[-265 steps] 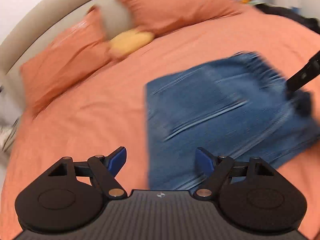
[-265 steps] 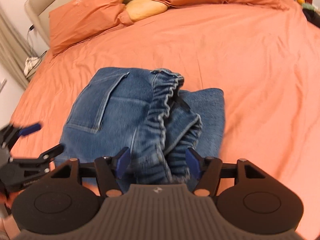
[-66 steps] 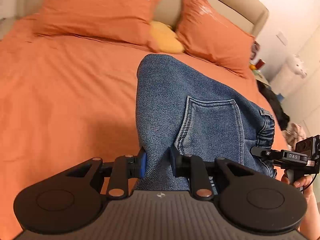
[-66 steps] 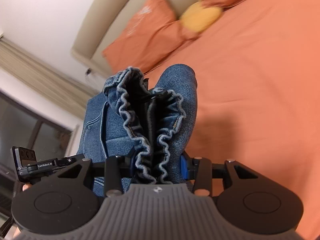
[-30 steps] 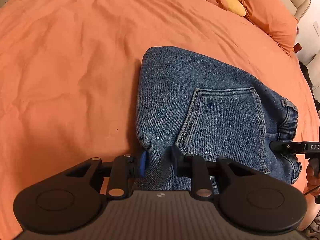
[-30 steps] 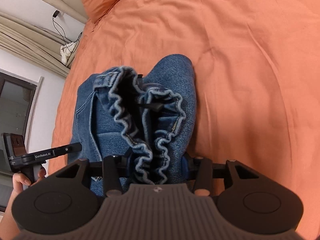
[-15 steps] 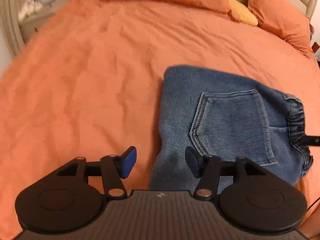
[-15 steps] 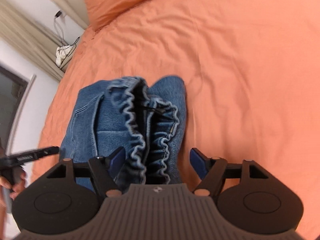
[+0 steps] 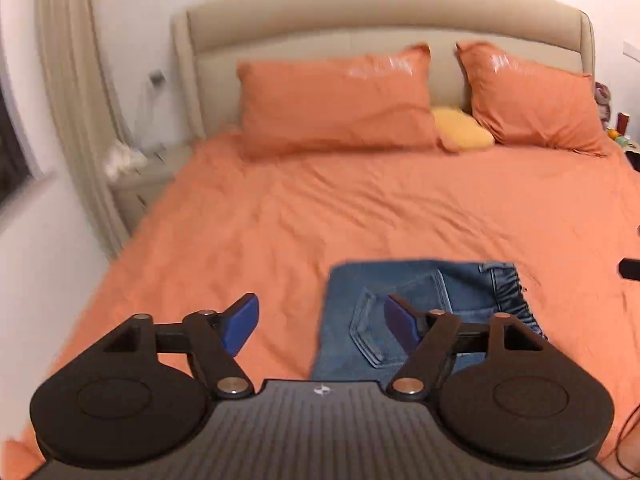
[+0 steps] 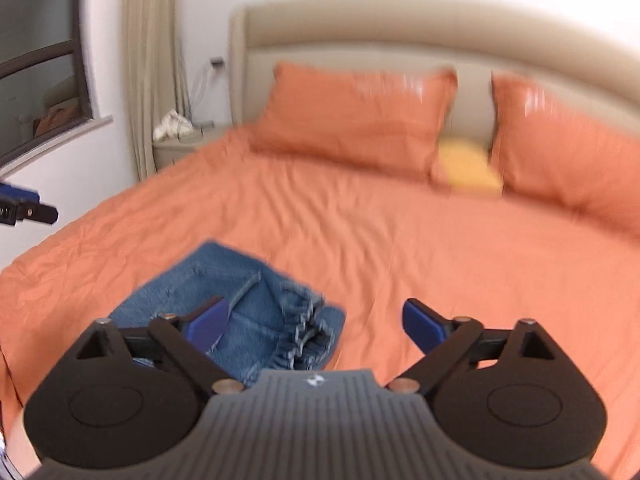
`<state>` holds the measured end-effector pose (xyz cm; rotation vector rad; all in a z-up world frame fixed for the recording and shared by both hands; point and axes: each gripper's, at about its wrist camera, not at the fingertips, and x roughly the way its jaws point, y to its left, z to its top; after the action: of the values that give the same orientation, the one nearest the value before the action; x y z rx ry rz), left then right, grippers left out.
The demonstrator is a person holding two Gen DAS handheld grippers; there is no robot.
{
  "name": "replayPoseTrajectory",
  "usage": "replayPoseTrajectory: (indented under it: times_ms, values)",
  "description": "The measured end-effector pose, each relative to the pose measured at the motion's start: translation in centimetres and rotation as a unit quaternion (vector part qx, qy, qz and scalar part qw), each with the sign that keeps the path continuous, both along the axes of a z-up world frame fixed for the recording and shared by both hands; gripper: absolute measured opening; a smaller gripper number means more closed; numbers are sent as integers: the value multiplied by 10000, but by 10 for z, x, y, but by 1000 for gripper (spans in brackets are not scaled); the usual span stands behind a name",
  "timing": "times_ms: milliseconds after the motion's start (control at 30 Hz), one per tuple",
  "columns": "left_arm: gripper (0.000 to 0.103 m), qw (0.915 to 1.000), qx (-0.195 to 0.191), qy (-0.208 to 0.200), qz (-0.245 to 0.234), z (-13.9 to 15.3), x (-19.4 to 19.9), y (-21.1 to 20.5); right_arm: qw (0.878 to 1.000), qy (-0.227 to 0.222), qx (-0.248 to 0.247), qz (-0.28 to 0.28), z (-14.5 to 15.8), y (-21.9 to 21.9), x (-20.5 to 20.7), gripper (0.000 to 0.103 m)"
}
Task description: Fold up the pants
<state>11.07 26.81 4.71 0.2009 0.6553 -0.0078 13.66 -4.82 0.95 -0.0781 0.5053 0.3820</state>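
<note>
The blue denim pants (image 9: 404, 300) lie folded into a compact rectangle on the orange bed (image 9: 320, 220), back pocket up and elastic waistband at the right. They also show in the right wrist view (image 10: 240, 300), with the gathered waistband nearest. My left gripper (image 9: 322, 322) is open and empty, raised above the bed just left of the pants. My right gripper (image 10: 316, 322) is open and empty, raised above the waistband end. The tip of the left gripper (image 10: 24, 208) shows at the left edge of the right wrist view.
Two orange pillows (image 9: 336, 104) and a small yellow cushion (image 9: 464, 132) lean on the beige headboard (image 9: 380, 20). A nightstand (image 9: 140, 176) and curtain (image 9: 72, 100) stand left of the bed. Small items sit on a stand at the right (image 9: 620, 128).
Both grippers let go of the pants and opened about half a second ago. Since then both have pulled back and tilted up, so the headboard comes into view. The pants stay on the bed.
</note>
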Motion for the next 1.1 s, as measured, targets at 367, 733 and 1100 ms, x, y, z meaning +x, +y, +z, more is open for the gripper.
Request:
replayPoseTrajectory:
  times_ms: [367, 733, 1100]
  values:
    - [95, 9959, 499, -642, 392, 14, -80, -61, 9962, -645, 334, -472, 38, -6, -97, 98]
    - [95, 9983, 396, 206, 383, -53, -80, -93, 9973, -120, 317, -657, -20, 17, -138, 98]
    - [95, 9982, 357, 311, 356, -64, -86, -100, 9959, 119, 180, -875, -40, 20, -128, 98]
